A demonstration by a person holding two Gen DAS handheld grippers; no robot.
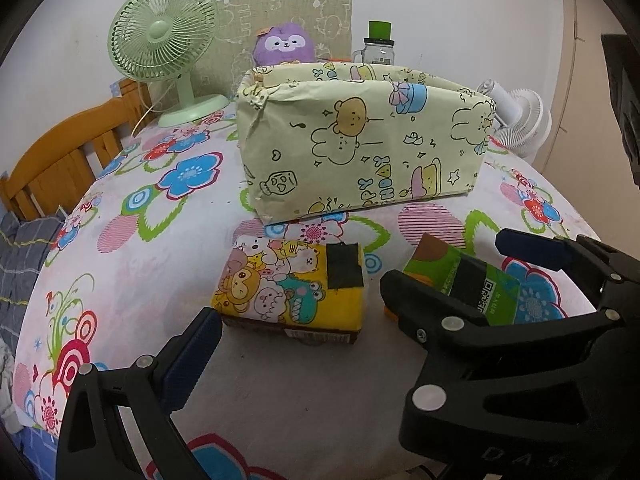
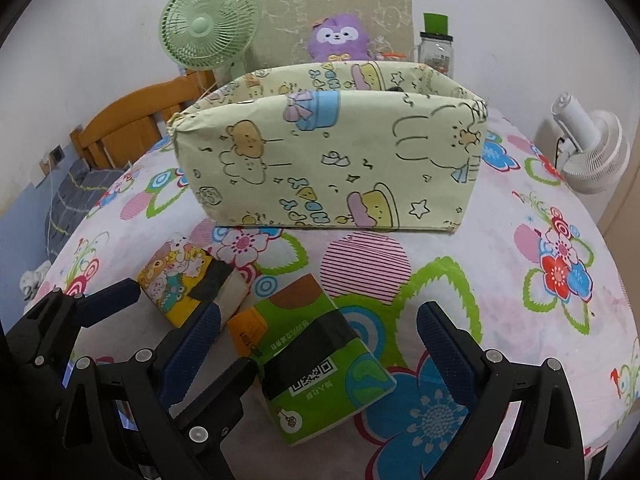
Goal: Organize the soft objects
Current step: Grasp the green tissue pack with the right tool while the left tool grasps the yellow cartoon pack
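left gripper (image 1: 304,320): jaws spread wide, empty, straddling the yellow cartoon tissue pack (image 1: 292,284) from the near side; no contact visible yet.
right gripper (image 2: 320,340): jaws spread wide, empty, green tissue pack (image 2: 316,356) lying between the fingers, not pinched.
task items: both packs flat on the floral tablecloth (image 2: 520,320), side by side, just in front of the paper-wrapped box (image 2: 328,160) (open top, likely the drop target).
risk 1: the two grippers are crowded. The left gripper's right finger (image 2: 216,392) sits right beside the green pack and next to the right gripper's left finger (image 2: 192,340); closing both together could clash or nudge the packs.
risk 2: packs are soft, so a squeeze off-centre would probably buckle or pivot them instead of lifting square.
risk 3: green pack lies skewed to the jaws, so a corner grip may slip.
risk 4: box front wall stands tall and looks like thin paper; a low carry would hit or dent it.
surroundings: green desk fan (image 1: 168,48), purple plush (image 1: 284,46) and clear jar (image 1: 378,50) behind the box, white fan (image 2: 592,152) at right, wooden bed frame (image 1: 64,156) at left. None in the path.
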